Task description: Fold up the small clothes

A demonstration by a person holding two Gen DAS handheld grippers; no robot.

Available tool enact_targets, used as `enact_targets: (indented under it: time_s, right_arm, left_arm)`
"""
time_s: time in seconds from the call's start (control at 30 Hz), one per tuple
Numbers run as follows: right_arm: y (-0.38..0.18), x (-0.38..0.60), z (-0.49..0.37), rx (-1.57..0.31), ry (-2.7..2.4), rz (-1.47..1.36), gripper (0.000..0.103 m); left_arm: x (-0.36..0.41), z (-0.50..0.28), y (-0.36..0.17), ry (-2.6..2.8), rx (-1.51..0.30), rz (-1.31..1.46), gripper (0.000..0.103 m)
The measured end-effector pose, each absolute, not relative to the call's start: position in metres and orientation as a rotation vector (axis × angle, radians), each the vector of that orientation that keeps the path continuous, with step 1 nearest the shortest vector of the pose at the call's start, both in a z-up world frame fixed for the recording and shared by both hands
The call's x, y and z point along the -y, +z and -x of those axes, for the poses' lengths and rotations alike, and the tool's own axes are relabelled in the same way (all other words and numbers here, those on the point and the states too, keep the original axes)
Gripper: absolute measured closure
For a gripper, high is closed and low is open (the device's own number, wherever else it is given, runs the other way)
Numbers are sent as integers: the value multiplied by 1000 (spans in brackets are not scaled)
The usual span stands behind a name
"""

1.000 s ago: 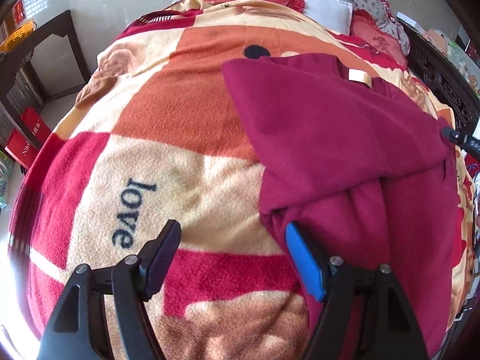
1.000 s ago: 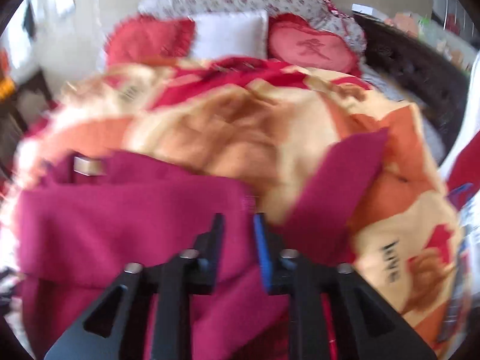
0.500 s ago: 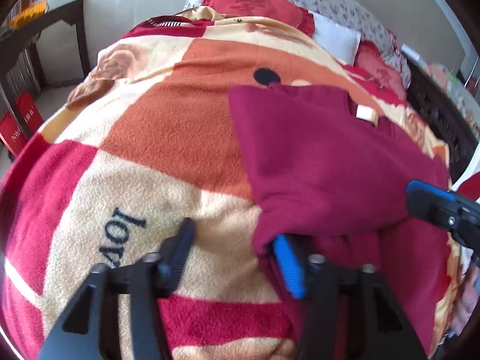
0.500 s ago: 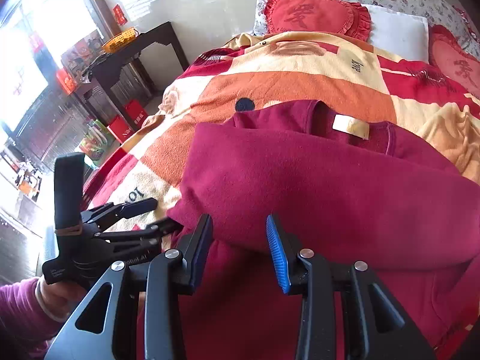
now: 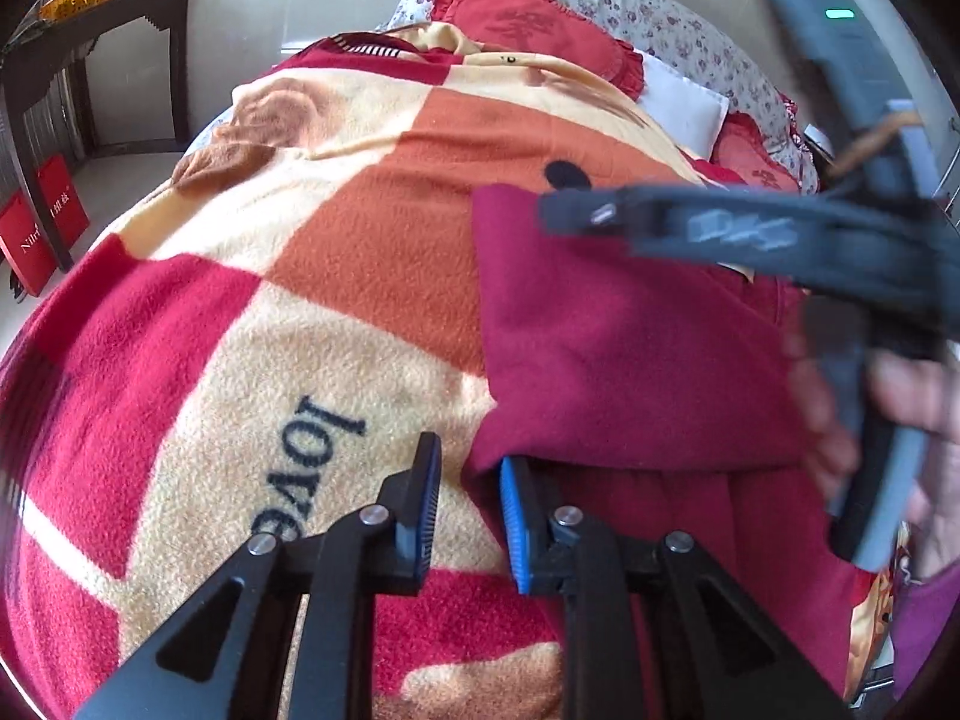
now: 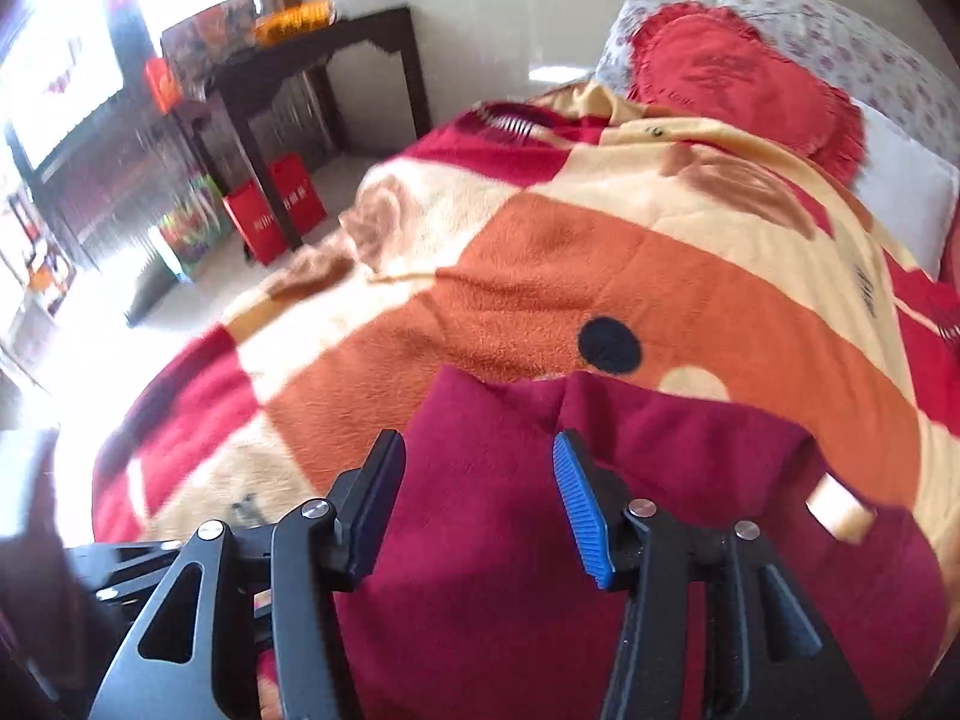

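Sunlit and cluttered at its edges, the bedroom is filled by a bed under a fleece blanket in red, orange and cream blocks, the word "love" woven into one cream patch; heart-shaped red cushions and a white pillow lie at the head, and a dark side table with red bags beneath it stands across the floor. On the blanket lies a maroon garment, folded over on itself — its long axis runs from the foot of the bed toward the pillows, with the neckline and a pale label at the far end, pointing to the head of the bed. The left gripper sits low at the garment's near left corner, its jaws narrowed but with a gap between them; the blue-padded finger is at the fold's edge, partly tucked under the upper layer, while the other finger rests over bare blanket just beside the cloth. The right gripper hovers over the garment's far part, jaws spread wide and holding nothing, maroon fabric showing between and below them. In the left view it crosses above the garment as a blurred dark bar, the person's right hand wrapped round its handle.
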State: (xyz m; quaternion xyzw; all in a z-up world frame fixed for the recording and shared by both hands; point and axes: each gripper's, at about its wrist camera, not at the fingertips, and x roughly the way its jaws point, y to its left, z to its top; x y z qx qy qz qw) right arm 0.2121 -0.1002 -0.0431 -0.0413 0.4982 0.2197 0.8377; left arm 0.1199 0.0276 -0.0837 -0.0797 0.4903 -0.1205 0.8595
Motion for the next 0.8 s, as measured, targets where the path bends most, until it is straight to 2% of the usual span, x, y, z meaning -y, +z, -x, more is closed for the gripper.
enact_targets:
  time_s: [0.2, 0.37, 0.53, 0.63, 0.73, 0.8]
  right_arm:
    - [-83, 82, -221, -1031, 425, 190, 68]
    - [-50, 115, -192, -1030, 443, 82, 68]
    - [-20, 179, -122, -1034, 484, -57, 68]
    - [-23, 219, -77, -1028, 365, -16, 68]
    - [-33, 271, -54, -1029, 200, -29, 68]
    - [-40, 312, -47, -1037, 67, -76, 68]
  left_arm:
    - [-37, -122, -94, -248, -1058, 193, 79]
    - [-37, -117, -86, -249, -1046, 148, 72]
    - [-38, -110, -83, -237, -1046, 130, 71]
    - [-39, -103, -75, -223, -1030, 115, 71]
    - [-39, -95, -62, -219, -1006, 109, 59]
    - [-35, -91, -51, -221, -982, 112, 40]
